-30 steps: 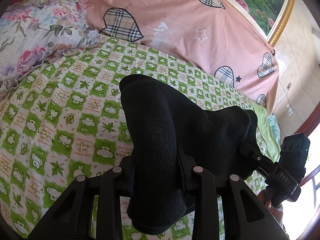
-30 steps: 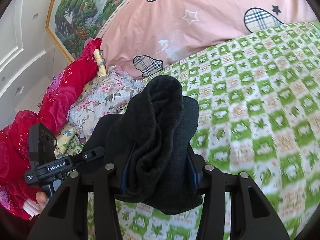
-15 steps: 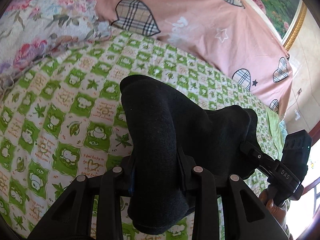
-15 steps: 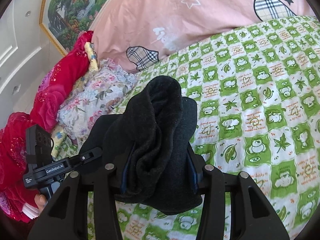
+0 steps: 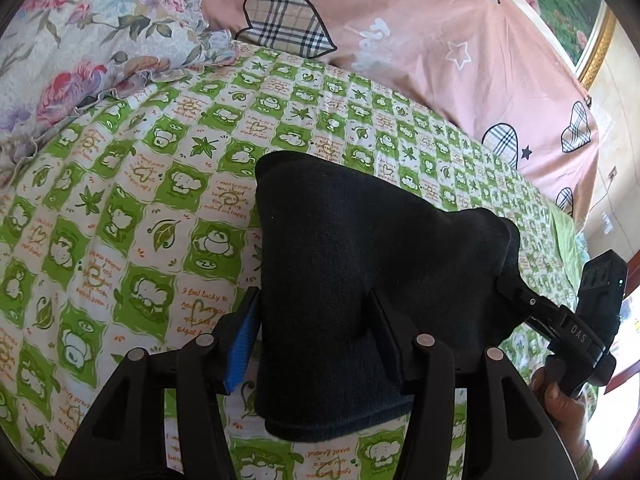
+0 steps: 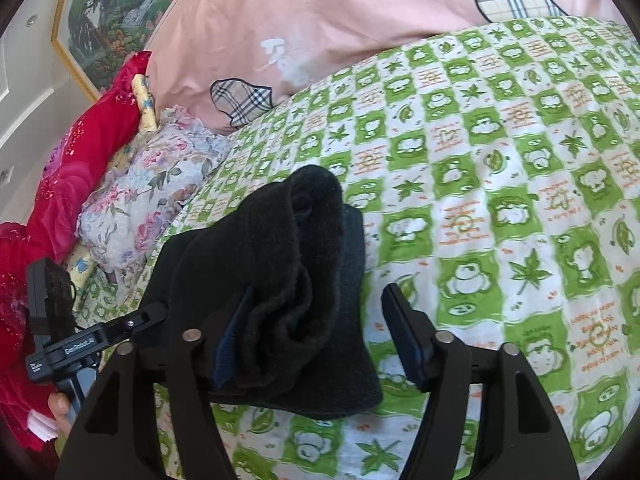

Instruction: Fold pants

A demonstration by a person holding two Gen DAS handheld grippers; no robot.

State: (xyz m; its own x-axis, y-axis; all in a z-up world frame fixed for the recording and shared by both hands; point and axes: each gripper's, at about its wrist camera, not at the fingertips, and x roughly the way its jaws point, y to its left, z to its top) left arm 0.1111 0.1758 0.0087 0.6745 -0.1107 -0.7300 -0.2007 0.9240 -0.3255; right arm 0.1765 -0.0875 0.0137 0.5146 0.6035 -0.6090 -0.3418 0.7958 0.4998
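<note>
The black pants (image 5: 360,264) lie bunched on the green and white checked bedsheet (image 5: 120,208). In the left wrist view my left gripper (image 5: 316,336) has its jaws parted a little around one end of the pants, with a gap at the left pad. In the right wrist view my right gripper (image 6: 320,332) is open; the other end of the pants (image 6: 288,272) rests against its left finger, and its right finger (image 6: 404,332) stands clear of the cloth. Each gripper shows in the other's view, at the far end of the pants.
A pink duvet with plaid hearts (image 5: 400,40) lies along the back of the bed. A floral pillow (image 5: 80,40) sits at the left, and red bedding (image 6: 60,168) lies beside it. A framed painting (image 6: 112,12) hangs on the wall.
Both grippers have lowered the pants toward the bedsheet. The jaws of both have opened; the right one wide, the left one slightly.
</note>
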